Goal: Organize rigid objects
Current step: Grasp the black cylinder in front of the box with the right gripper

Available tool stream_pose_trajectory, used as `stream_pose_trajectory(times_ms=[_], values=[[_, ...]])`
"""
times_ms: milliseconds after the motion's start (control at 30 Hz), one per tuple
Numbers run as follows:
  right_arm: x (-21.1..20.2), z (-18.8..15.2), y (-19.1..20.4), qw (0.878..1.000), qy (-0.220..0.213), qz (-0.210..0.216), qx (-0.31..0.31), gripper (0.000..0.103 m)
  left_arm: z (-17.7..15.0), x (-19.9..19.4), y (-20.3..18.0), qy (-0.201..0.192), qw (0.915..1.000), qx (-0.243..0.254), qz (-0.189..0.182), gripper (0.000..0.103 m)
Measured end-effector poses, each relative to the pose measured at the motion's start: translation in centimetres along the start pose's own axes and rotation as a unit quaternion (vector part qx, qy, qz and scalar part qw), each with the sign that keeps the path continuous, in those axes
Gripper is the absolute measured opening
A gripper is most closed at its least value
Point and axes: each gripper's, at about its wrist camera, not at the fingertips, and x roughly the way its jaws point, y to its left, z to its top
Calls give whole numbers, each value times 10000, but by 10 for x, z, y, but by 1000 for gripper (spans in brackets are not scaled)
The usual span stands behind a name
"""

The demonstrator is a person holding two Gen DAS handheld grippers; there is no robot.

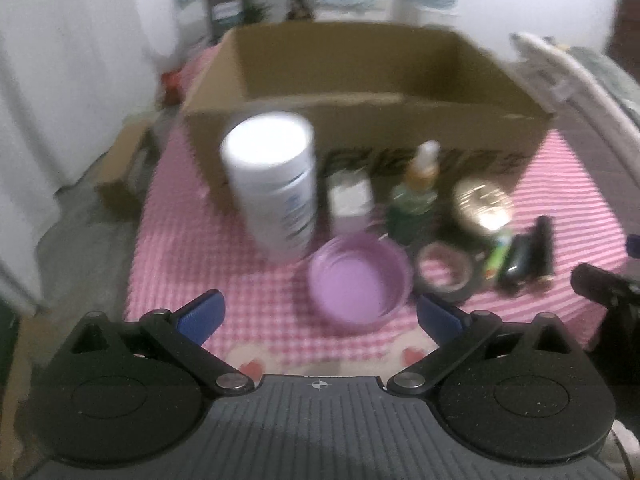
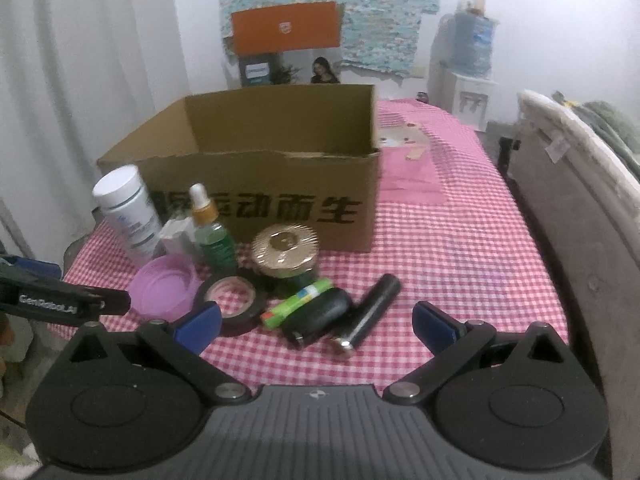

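So I have both grippers hanging back at the near edge of the pink checked tablecloth [image 2: 460, 264], each with its jaws spread wide and nothing between them. The left gripper [image 1: 318, 316] and right gripper [image 2: 316, 322] sit low and level, which I read as a staging pose: from here either one can go straight at the row of loose items.

The cardboard box [image 2: 256, 168] stands open-topped behind that row, plainly the place these things should end up, and as far as I can see it holds nothing yet. The items are lined up along its front wall, so each lift into it would be short.

From the left wrist view, the purple lid [image 1: 358, 280] lies just ahead of the left jaws, roughly centred between them, with the white bottle [image 1: 274, 184] standing upright beyond and left of it. From the right wrist view, the black cylinder [image 2: 370, 306] and the darker black piece [image 2: 320, 314] beside it lie straight ahead of the right jaws, the green tube [image 2: 298, 304] and the tape roll [image 2: 232, 298] to their left. The gold-lidded jar [image 2: 286, 256] and the green dropper bottle [image 2: 212, 232] stand nearer the box.
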Motion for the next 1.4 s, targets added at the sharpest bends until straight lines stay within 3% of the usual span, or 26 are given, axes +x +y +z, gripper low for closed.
stream_pose_trajectory(times_ms=[167,267,333,467,533,667,900,1033,1400], values=[[-3,7,-41,9983,-17,28,584,103,11,-3,-20,-347,9936,554,-916,103],[5,12,-66,9934,151,346,1080,103,15,-3,-43,-459,9810,1081,-1541,99],[14,15,-75,9908,266,501,1229,100,16,-2,-64,-408,9715,1500,-1791,87],[41,19,-78,9881,622,607,1270,79,15,11,-100,-240,9543,2178,-2034,67],[56,20,-78,9859,803,696,1293,73,14,16,-109,-130,9474,2344,-2176,56],[82,21,-75,9833,1142,768,1194,58,17,31,-130,89,9361,2554,-2417,47],[104,17,-71,9832,1264,792,1057,42,22,56,-145,465,9331,2581,-2461,37],[105,16,-75,9822,1265,855,1091,38,22,67,-158,487,9342,2750,-2219,37],[99,13,-103,9733,1149,1187,1595,26,23,73,-181,416,9302,2973,-2111,33]])
